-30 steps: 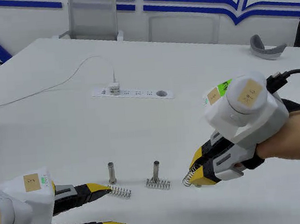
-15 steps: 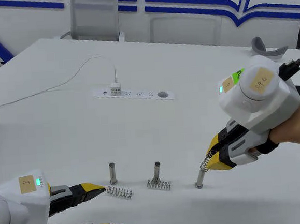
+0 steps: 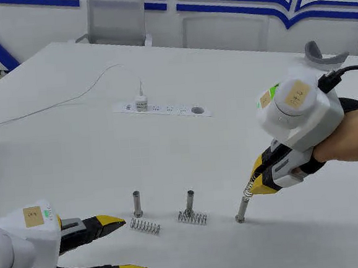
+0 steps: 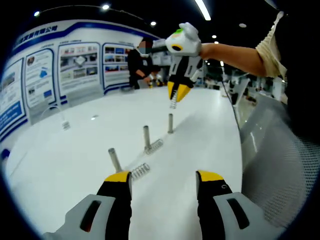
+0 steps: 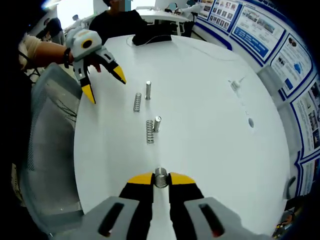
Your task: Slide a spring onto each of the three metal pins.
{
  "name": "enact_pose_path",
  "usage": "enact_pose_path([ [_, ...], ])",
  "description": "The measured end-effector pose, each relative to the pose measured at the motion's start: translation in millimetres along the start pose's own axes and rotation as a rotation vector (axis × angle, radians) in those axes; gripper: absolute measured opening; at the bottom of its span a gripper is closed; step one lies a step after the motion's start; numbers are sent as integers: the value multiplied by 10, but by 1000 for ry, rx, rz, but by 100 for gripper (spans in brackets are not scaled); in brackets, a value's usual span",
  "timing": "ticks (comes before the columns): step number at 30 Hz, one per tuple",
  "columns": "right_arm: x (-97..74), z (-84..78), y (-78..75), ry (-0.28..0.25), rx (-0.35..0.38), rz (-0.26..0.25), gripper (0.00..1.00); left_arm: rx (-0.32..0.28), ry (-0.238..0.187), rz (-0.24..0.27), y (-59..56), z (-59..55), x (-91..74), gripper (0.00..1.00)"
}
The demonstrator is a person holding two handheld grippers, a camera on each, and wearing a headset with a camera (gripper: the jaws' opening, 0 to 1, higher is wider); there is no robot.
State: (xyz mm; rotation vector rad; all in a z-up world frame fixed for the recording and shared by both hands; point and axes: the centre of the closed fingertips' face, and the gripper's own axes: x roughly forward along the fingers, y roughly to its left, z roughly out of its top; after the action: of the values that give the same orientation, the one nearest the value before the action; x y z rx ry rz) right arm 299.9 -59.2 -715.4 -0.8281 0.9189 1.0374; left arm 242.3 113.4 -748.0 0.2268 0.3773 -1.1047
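Three short metal pins stand in a row on the white table: left pin, middle pin, right pin. One spring lies by the left pin and a second spring lies at the foot of the middle pin. My right gripper is shut on a third spring, held just above the right pin's top. My left gripper rests open and empty at the near left, short of the left pin.
A white power strip with a plugged charger and cable lies mid-table. A grey curved object sits at the far right edge, and a chair stands behind the table. A person is at another table in the background.
My right gripper has lifted the spring from table level beside the right pin to just above its top, uncovering the pin. The left gripper has barely moved.
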Motion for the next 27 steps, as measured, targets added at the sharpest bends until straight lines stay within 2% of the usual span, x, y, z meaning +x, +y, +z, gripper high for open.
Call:
enact_pose_path([
  [27,307,-110,-2,71,-6,51,12,-29,6,9,39,-88,-16,52],
])
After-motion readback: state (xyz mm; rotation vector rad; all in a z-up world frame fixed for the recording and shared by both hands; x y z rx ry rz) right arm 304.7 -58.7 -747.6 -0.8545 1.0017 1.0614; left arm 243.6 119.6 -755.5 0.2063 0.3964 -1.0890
